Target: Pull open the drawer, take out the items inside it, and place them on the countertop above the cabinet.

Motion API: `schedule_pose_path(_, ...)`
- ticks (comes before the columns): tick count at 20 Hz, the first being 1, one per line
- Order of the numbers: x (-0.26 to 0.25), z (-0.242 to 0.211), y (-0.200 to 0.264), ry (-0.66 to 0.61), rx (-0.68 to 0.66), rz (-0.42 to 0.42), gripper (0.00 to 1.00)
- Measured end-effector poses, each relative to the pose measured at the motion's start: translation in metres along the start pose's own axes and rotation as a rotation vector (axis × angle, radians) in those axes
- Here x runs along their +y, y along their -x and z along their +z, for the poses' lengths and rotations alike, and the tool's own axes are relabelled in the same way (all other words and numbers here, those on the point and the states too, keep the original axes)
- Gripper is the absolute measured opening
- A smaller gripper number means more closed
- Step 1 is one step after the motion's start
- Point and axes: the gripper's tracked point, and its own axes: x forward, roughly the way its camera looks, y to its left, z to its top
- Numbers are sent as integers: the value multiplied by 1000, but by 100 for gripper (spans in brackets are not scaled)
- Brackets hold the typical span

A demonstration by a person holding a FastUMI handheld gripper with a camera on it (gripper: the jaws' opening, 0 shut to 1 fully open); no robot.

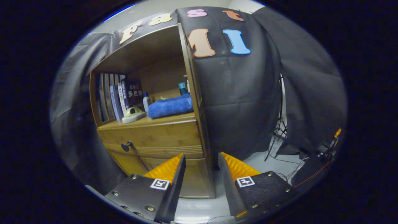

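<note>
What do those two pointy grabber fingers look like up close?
The gripper has two wedge-shaped fingers that taper to points, standing apart with nothing between them. Their inner pads have a ridged, zigzag surface. Each finger sits on a dark block with a bumpy texture and small round screws, and each block carries a little square black-and-white marker. The cabinet stands beyond them.

Dim, bluish light; the cabinet [155, 133] beyond the fingers stays fairly sharp; its shelf recess lies in shadow; straight edges bow strongly outward; no glare.

Towel [170, 106] on countertop [149, 122], drawer [152, 137] beneath.
</note>
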Motion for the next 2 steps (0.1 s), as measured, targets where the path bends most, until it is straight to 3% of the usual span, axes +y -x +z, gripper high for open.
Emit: schedule_pose_path(2,-16,-4,3,40,15,-13,64)
